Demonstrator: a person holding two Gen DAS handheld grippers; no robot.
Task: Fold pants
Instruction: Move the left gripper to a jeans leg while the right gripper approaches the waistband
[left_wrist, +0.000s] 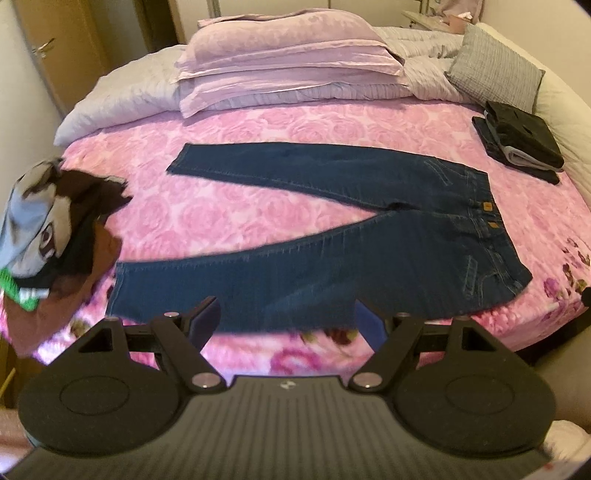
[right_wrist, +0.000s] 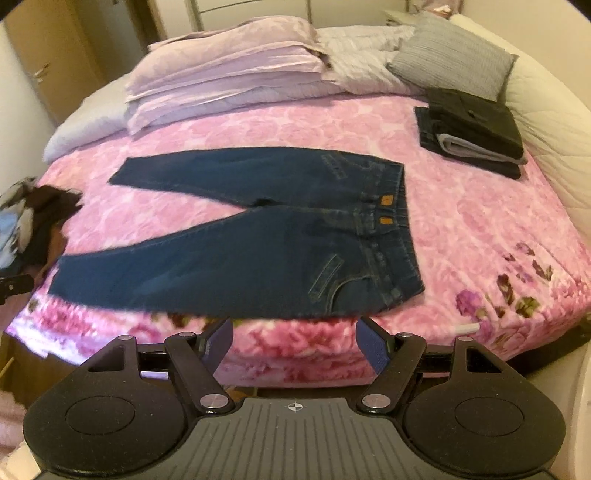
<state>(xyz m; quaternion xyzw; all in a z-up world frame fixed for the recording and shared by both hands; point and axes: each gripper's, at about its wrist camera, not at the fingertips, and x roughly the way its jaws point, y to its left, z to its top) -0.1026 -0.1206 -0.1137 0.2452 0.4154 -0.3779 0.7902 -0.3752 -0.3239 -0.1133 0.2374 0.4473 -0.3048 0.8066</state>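
While the jeans (left_wrist: 332, 229) lie flat and unfolded, legs splayed, near the bed's (left_wrist: 258, 122) front edge, both the left gripper (left_wrist: 288, 321) and right gripper (right_wrist: 295, 339) hover empty, jaws apart; next, likely pinch the near leg.

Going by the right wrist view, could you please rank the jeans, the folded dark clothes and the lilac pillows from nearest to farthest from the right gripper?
From the right gripper:
1. jeans, just ahead, spread flat.
2. folded dark clothes, far right.
3. lilac pillows, at the bed's head.
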